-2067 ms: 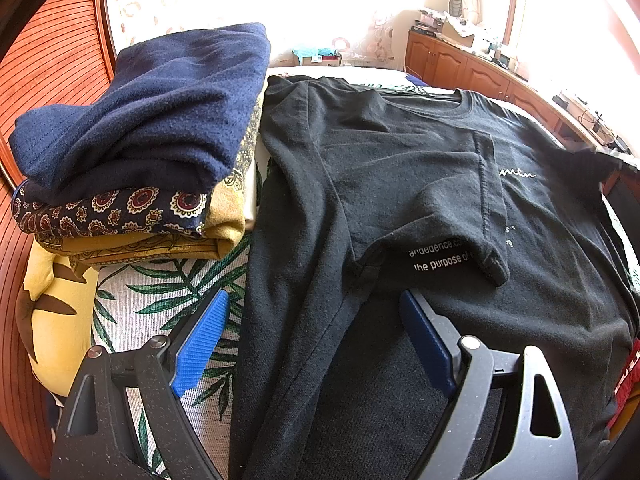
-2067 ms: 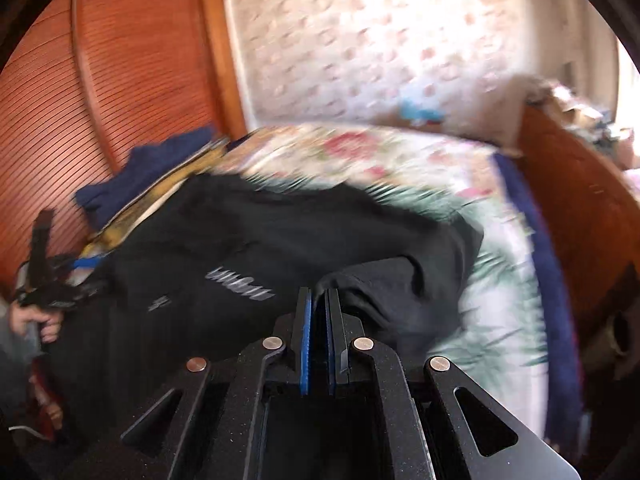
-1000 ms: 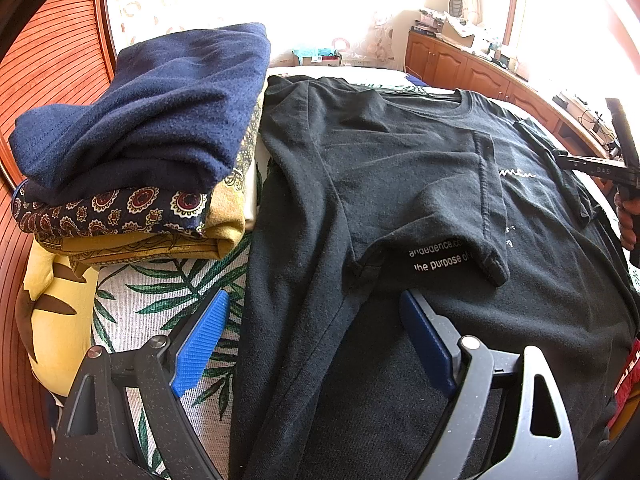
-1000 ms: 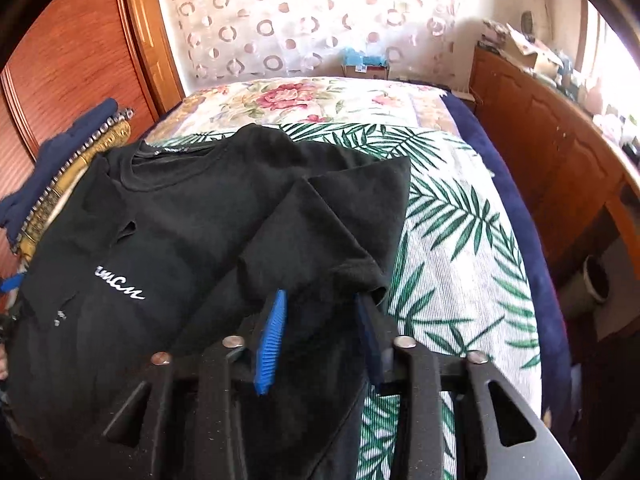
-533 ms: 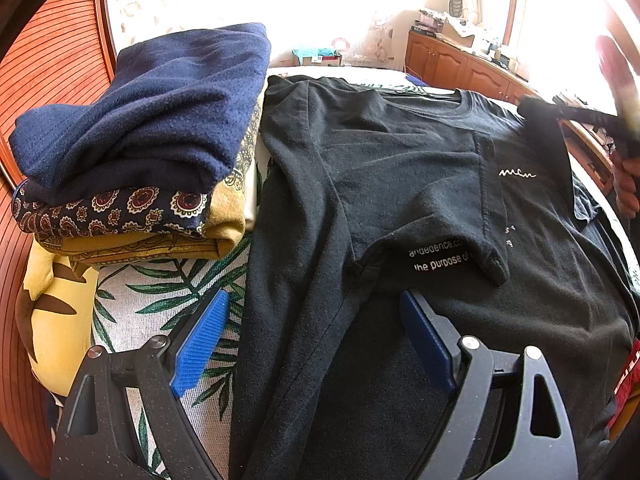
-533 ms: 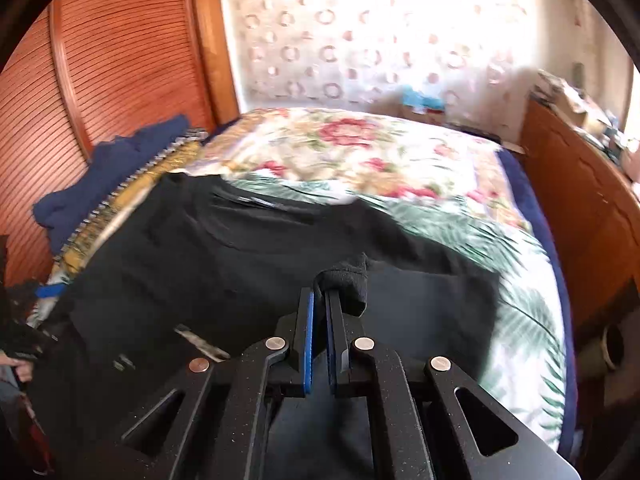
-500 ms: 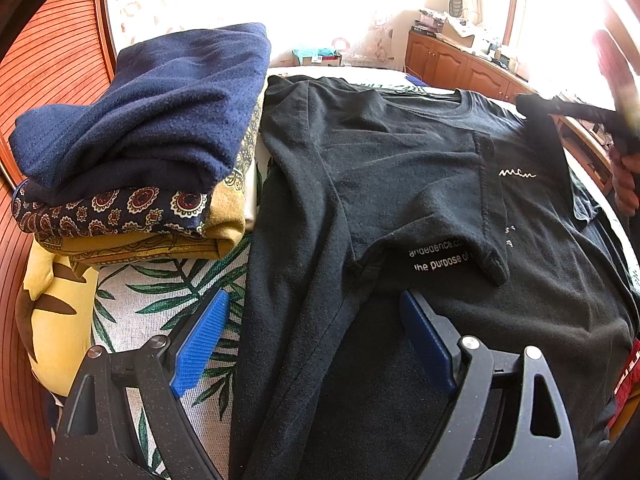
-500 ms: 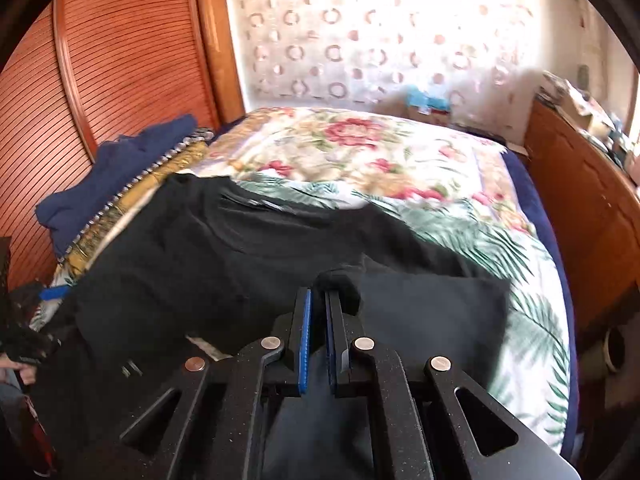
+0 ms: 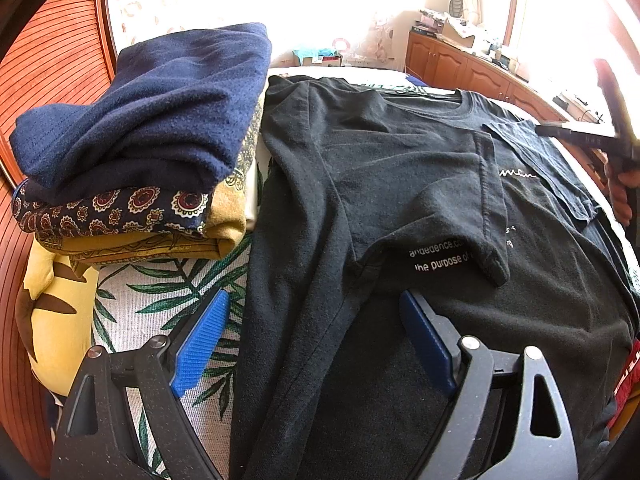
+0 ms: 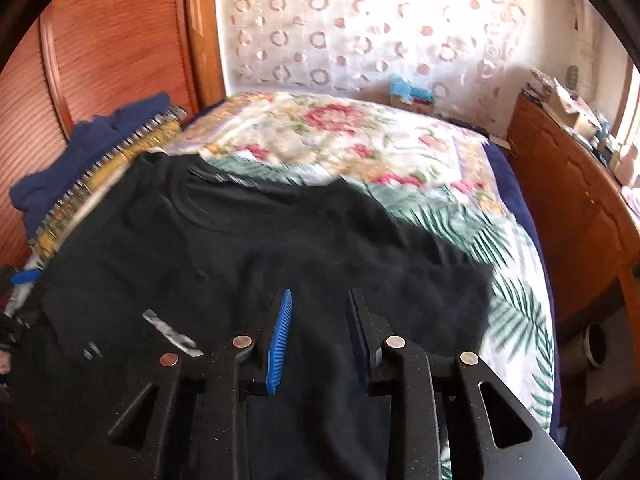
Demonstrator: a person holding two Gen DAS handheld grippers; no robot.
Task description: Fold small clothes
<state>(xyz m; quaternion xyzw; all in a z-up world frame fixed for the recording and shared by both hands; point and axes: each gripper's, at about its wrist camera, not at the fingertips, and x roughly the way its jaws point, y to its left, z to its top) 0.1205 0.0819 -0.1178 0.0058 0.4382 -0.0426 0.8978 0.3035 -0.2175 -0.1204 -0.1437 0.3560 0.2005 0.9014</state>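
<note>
Black T-shirt (image 9: 400,184) lies spread on the bed (image 10: 516,280), filling centre and right of the left wrist frame. One sleeve is folded in over the chest, its hem just above white printed text. The opposite sleeve also lies folded inward at upper right of that frame.

Left gripper (image 9: 308,328): fingers stand wide apart at bottom of frame, blue pads astride the shirt's side edge. Left pad sits over the leaf-print sheet, right pad over black cloth. Nothing clamped.

Right gripper (image 10: 320,328): fingers opening, blue pads parted. Black shirt cloth lies below and between them, but the pads do not press on it. In the left wrist frame this gripper shows at the far right edge, above the folded sleeve, with a hand (image 9: 622,192) behind it.

Stack (image 9: 144,152) of folded clothes, navy on top with patterned and mustard pieces beneath, sits at upper left, just beside the shirt's shoulder. Right wrist frame is motion-blurred.
</note>
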